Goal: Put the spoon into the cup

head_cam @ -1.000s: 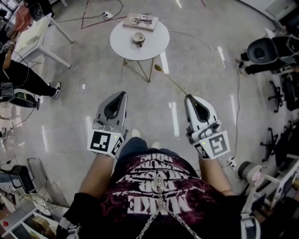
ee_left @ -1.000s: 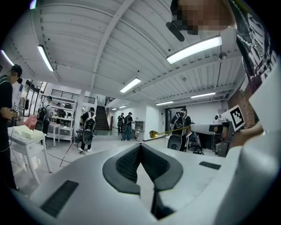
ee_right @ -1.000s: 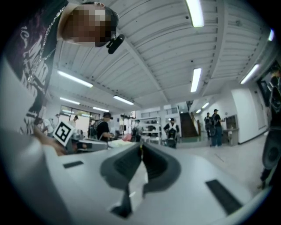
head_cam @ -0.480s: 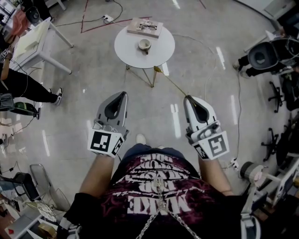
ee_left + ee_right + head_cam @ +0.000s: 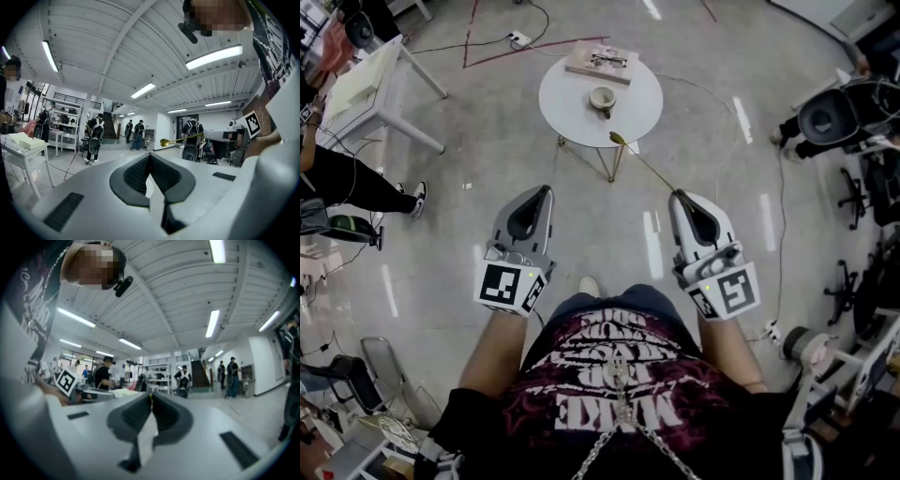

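Observation:
A thin gold spoon (image 5: 645, 165) sticks out forward from my right gripper (image 5: 678, 195), which is shut on its handle end; its bowl (image 5: 617, 138) hangs over the floor just short of the table. The spoon (image 5: 180, 139) also shows in the left gripper view, held level in the air. A small white cup (image 5: 602, 97) stands on the round white table (image 5: 572, 108) ahead of both grippers. My left gripper (image 5: 546, 188) is held level beside the right one, its jaws closed together with nothing between them. In the right gripper view the jaw tips (image 5: 151, 394) meet.
A book with glasses (image 5: 601, 62) lies at the table's far edge. A white desk (image 5: 370, 75) and a seated person's legs (image 5: 356, 173) are at the left. Office chairs (image 5: 830, 108) and cables stand at the right. Several people stand in the room's background (image 5: 96, 136).
The round table with the cup has come nearer in the head view, sliding down and right. Both grippers keep the same pose, the spoon still held out in front.

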